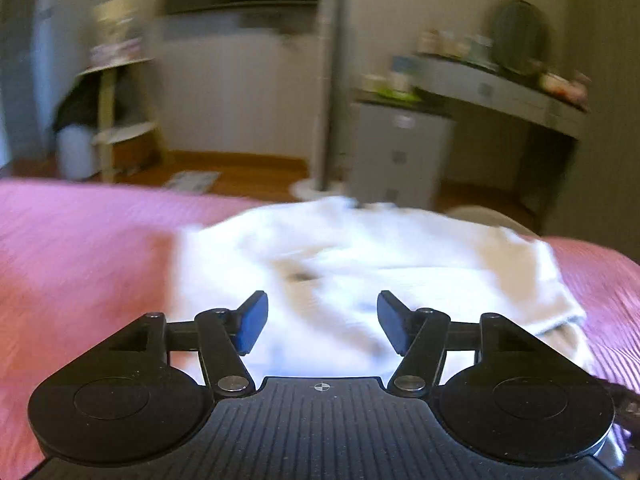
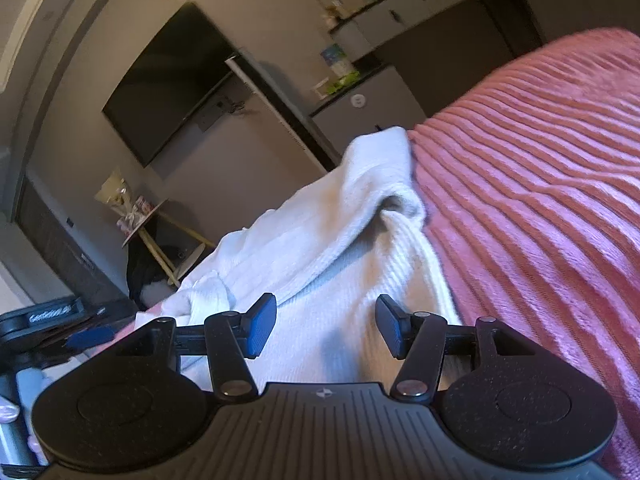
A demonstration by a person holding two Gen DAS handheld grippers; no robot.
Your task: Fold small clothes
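Two grippers, left gripper [image 1: 322, 322] and right gripper [image 2: 326, 330], hover with fingers spread wide and empty over a rumpled white garment [image 1: 360, 256] lying near the far edge of the pink bedspread [image 1: 80, 248], apparently poised to pinch its edges for a fold.

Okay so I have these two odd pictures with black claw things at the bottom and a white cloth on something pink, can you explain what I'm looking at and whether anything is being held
These are hand-held grippers, not a robot: a person carries one in each hand, and each has a wide-angle camera looking forward along its two fingers. One picture comes from the left gripper, the other from the right gripper. The blue pieces are the fingertip pads. Both grippers are open and hold nothing. In front of them a white garment, rumpled, lies on a pink ribbed bedspread. The left view is blurred. Behind is a bedroom with a dark wall screen and shelves. The job is folding the garment.
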